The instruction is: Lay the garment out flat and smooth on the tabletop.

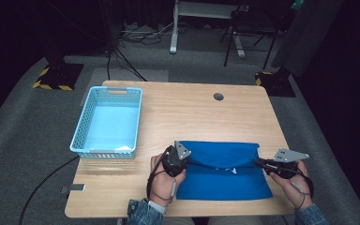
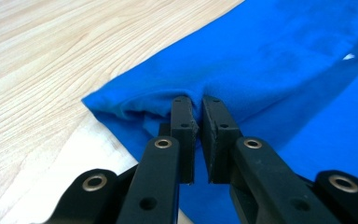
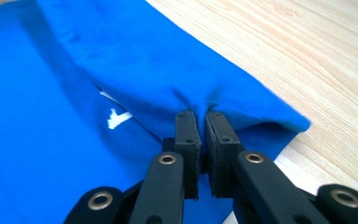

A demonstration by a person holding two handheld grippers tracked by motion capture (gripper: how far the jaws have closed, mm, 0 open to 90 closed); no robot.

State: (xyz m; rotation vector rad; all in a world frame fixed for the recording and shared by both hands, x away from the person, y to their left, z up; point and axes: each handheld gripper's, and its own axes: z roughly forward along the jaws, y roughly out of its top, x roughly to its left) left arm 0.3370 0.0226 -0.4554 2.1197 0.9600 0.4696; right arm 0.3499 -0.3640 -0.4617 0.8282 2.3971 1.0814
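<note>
The step in hand is folding the blue garment point(image 1: 222, 171), which lies at the lower centre of the high view on the wooden table point(image 1: 192, 112). The left gripper point(image 1: 182, 158) and right gripper point(image 1: 258, 162) are each clamped on a pinch of the folded edge. The next move probably calls for lifting both edges evenly. The cloth looks plain blue, with a small white mark point(image 3: 116, 117). A light-blue basket point(image 1: 107, 121) stands at the left.

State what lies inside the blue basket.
The basket looks empty: its pale floor shows bare. The strip just behind its near wall is hidden from the high view.
</note>
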